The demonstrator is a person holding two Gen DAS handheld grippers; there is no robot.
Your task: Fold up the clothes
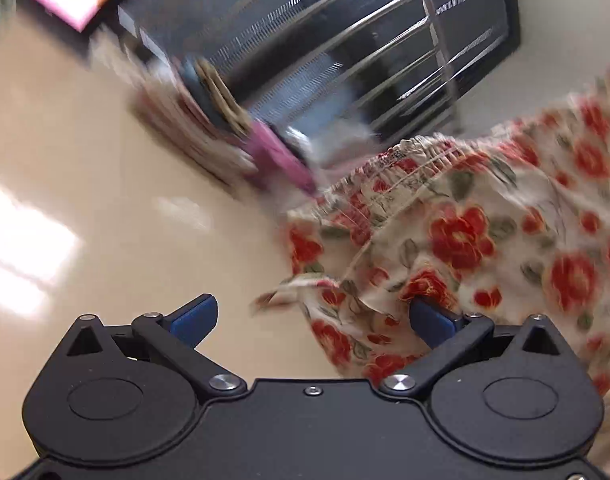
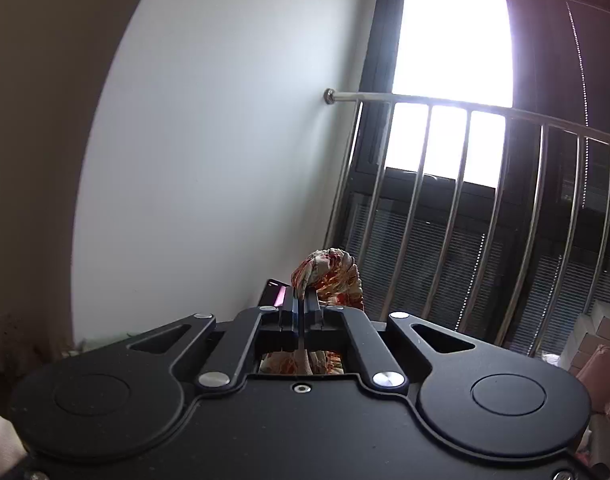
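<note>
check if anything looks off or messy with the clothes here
Nothing looks damaged or spilled. The floral garment hangs bunched and unfolded, one corner pinched in the shut right tool. The left tool is open, and its right pad overlaps the cloth. The stack of clothes behind is too blurred to judge.

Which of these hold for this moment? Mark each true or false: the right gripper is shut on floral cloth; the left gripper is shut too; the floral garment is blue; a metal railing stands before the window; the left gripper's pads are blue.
1. The right gripper is shut on floral cloth. True.
2. The left gripper is shut too. False: its jaws stand wide apart and clamp nothing.
3. The floral garment is blue. False: it is cream with red flowers.
4. A metal railing stands before the window. True.
5. The left gripper's pads are blue. True.
</note>
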